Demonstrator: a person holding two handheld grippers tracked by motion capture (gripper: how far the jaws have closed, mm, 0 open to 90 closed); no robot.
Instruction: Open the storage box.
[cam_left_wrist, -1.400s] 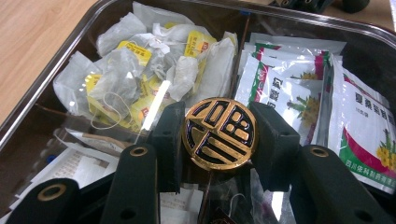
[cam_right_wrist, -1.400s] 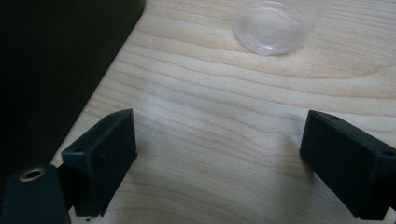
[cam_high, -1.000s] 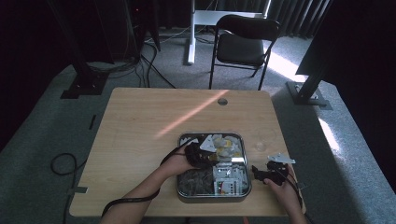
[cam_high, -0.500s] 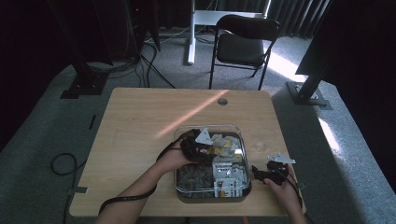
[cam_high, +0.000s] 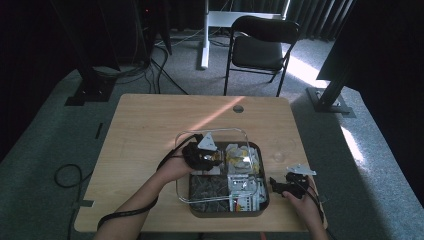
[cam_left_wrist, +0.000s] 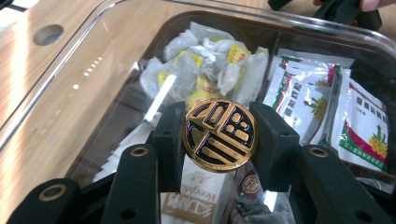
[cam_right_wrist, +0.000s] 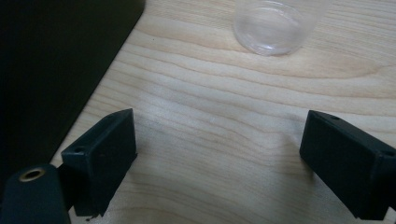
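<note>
sachet (cam_left_wrist: 198, 198), bottom centre of left gripper view: "Hong Mil…" upside down, partly cut | medallion (cam_left_wrist: 219, 134): gold geometric sign | other packets' print: unreadable

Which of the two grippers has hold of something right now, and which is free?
The left gripper is shut on the round gold knob of the clear lid over the snack box. The right gripper is open above bare table.

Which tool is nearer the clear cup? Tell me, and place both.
Right. The right tool sits open on the table just below the clear cup, beside the box. The left tool is across the box, shut on the lid knob.
</note>
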